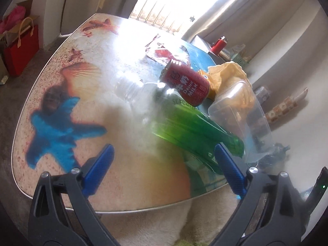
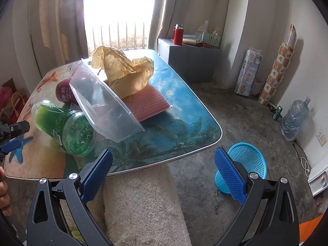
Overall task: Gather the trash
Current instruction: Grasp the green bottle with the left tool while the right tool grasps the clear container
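Trash lies on the beach-print table [image 2: 184, 110]: a green plastic bottle [image 2: 67, 127] on its side, a red milk can [image 2: 65, 92], a clear plastic container [image 2: 102, 104], crumpled brown paper [image 2: 125, 71] and a pink mesh pad [image 2: 147, 102]. In the left wrist view I see the bottle [image 1: 192, 127], the can [image 1: 186, 84], the container [image 1: 242, 114], the paper [image 1: 229, 75] and a torn wrapper [image 1: 162, 51] farther back. My left gripper [image 1: 164, 164] is open and empty, just short of the bottle. My right gripper [image 2: 166, 168] is open and empty over the table's near edge.
A blue mesh waste basket [image 2: 244, 164] stands on the concrete floor right of the table. A white fluffy seat [image 2: 141, 205] is below the grippers. A grey cabinet [image 2: 190, 61] with a red flask [image 2: 178, 34] stands behind. A red gift bag [image 1: 20, 49] sits at far left.
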Tool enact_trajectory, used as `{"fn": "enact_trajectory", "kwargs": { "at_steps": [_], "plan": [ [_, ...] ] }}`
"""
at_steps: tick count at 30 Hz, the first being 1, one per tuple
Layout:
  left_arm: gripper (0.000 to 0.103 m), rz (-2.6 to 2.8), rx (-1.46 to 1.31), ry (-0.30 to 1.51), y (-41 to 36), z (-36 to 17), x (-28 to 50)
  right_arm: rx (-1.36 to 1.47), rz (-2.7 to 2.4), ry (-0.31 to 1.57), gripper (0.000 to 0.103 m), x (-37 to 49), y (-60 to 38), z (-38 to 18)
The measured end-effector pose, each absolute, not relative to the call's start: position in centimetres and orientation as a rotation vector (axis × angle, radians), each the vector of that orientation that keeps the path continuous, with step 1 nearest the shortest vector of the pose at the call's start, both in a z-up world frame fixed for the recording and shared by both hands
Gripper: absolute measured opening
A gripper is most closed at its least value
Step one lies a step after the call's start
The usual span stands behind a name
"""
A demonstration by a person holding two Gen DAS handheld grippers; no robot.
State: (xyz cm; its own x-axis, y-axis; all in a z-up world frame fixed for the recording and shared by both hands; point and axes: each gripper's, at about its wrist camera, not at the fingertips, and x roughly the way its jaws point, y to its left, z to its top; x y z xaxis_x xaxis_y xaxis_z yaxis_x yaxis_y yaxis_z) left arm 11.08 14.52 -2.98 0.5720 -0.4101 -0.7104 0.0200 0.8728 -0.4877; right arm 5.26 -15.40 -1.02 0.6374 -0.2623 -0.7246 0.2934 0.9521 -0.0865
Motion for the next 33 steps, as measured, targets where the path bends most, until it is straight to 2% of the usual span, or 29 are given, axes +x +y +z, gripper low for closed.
{"fn": "enact_trajectory", "kwargs": {
  "at_steps": [6,9,18,24,26,27,33],
  "plan": [
    [0.094,-0.169,-0.564,0.921,14.2,-3.3,15.3,0.082,-0.358,0.817,0.097,5.3,-17.4,-0.8],
    [0.094,-0.152,-0.559,0.973,12.8,-4.1,16.7,0.104,-0.372,0.824,0.097,5.3,-18.5,-1.1],
    [0.094,-0.125,-0.717,0.989,12.1,-5.7,16.4,0.153,-0.359,0.850,0.097,6.3,-20.8,-2.2],
    [0.094,-0.065,-0.704,1.029,11.1,-6.2,17.0,0.173,-0.329,0.844,0.097,7.0,-21.5,-2.4],
    [0.090,-0.079,-0.708,1.035,11.3,-6.2,17.1,0.176,-0.326,0.848,0.097,7.0,-21.8,-2.5],
    [0.082,-0.096,-0.715,1.037,11.5,-6.1,17.2,0.178,-0.325,0.853,0.097,7.0,-21.9,-2.5],
    [0.073,-0.126,-0.722,1.096,14.2,-6.0,17.7,0.175,-0.321,0.861,0.097,7.2,-22.3,-2.6]
  ]
}}
